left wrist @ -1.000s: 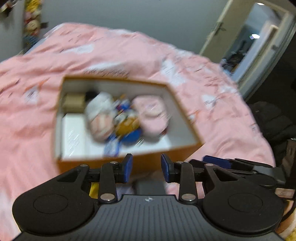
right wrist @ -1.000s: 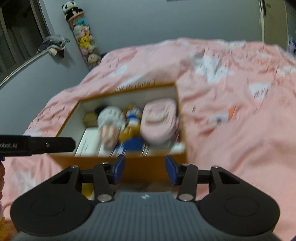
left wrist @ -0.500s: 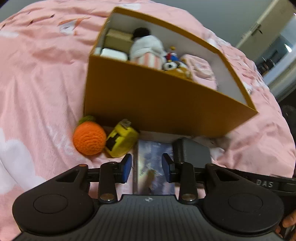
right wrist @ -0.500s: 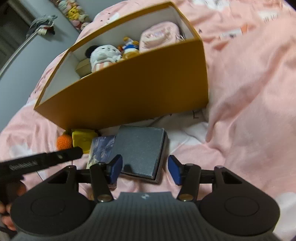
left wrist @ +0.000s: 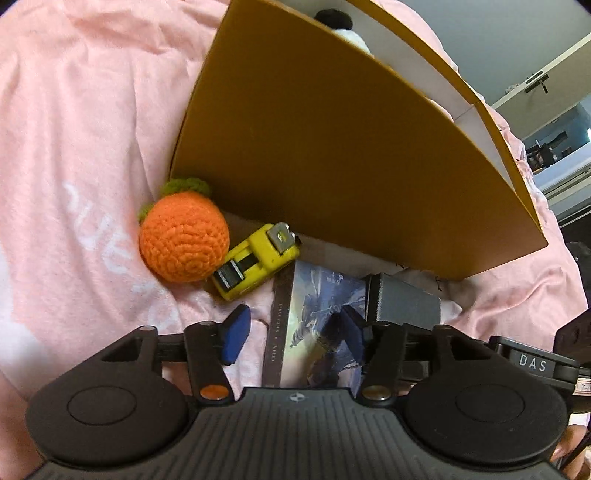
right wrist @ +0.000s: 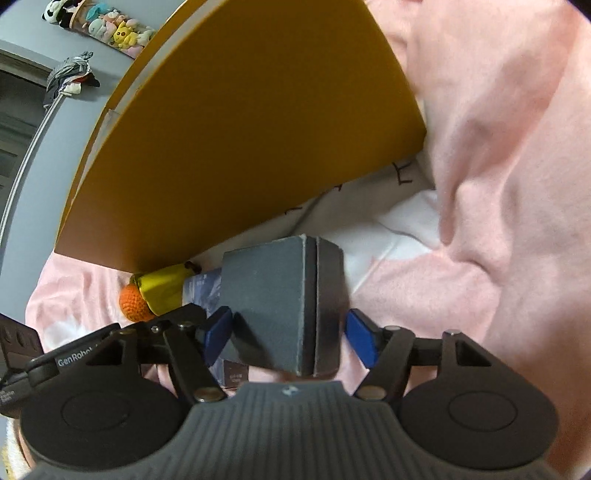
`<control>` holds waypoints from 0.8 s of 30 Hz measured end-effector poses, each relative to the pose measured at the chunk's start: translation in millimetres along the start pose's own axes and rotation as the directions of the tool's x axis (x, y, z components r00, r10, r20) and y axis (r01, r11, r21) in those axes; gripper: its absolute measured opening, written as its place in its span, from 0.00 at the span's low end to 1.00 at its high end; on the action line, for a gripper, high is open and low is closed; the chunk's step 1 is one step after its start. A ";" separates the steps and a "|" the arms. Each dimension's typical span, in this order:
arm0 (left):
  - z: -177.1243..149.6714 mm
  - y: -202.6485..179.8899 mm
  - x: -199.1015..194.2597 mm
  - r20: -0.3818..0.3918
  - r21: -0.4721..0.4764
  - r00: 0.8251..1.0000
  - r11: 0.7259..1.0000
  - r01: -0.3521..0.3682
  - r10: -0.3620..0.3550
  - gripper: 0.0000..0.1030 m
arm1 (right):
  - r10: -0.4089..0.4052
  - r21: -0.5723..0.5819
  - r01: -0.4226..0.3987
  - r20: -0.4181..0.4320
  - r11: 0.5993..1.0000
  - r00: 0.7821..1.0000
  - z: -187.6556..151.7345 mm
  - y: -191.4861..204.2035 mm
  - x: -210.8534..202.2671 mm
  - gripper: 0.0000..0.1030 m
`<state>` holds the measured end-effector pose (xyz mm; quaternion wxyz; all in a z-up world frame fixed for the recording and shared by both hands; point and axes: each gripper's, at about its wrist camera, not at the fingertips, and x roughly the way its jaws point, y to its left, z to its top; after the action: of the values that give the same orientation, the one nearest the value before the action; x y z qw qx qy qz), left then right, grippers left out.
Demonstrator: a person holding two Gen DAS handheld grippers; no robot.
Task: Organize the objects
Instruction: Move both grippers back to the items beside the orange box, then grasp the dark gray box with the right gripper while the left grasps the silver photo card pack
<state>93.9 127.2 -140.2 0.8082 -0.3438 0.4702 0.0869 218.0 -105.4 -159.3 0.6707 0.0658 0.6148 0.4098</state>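
An orange cardboard box (left wrist: 332, 147) stands on the pink bedspread; it also shows in the right wrist view (right wrist: 240, 129). In front of it lie a crocheted orange (left wrist: 183, 236), a yellow tape measure (left wrist: 255, 266), a blue illustrated book (left wrist: 314, 321) and a dark grey case (left wrist: 402, 302). My left gripper (left wrist: 293, 334) is open low over the book, its fingers either side of it. My right gripper (right wrist: 290, 336) is open with the grey case (right wrist: 284, 295) between its fingers; contact is unclear. The box hides most of its contents; a plush top (left wrist: 343, 26) shows.
The pink bedspread (right wrist: 498, 147) rises in folds to the right of the box. A white patch of cloth (right wrist: 399, 229) lies under the case. Plush toys (right wrist: 110, 31) hang on the grey wall at the back left. A doorway (left wrist: 554, 129) is at the far right.
Both grippers have dropped from above the box to bed level in front of it. The left has opened wider over the book; the right has closed in around the grey case.
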 end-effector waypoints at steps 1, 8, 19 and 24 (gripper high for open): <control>-0.2 0.4 1.4 -0.002 -0.002 1.000 1.000 0.006 -0.006 0.64 | 0.004 0.000 -0.004 0.002 1.000 1.000 0.7 0.1 1.6 0.67; -1.3 -1.9 4.7 -0.007 0.006 1.000 1.000 0.014 -0.014 0.74 | 0.003 -0.035 -0.001 0.046 0.999 0.999 0.3 13.1 -14.7 0.48; -4.8 -7.6 0.2 0.001 0.037 0.999 0.999 0.033 -0.033 0.56 | -0.248 -0.212 0.297 0.228 0.931 0.941 -10.4 48.3 -54.6 0.41; -9.0 -16.5 -18.3 0.042 0.086 0.999 0.996 0.020 -0.024 0.35 | -0.273 -0.236 0.324 0.226 0.916 0.935 -14.8 45.9 -45.6 0.41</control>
<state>85.3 112.4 -120.3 0.8330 -0.3120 0.4522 0.0651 187.6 -110.2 -100.4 0.7832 -0.0827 0.4900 0.3738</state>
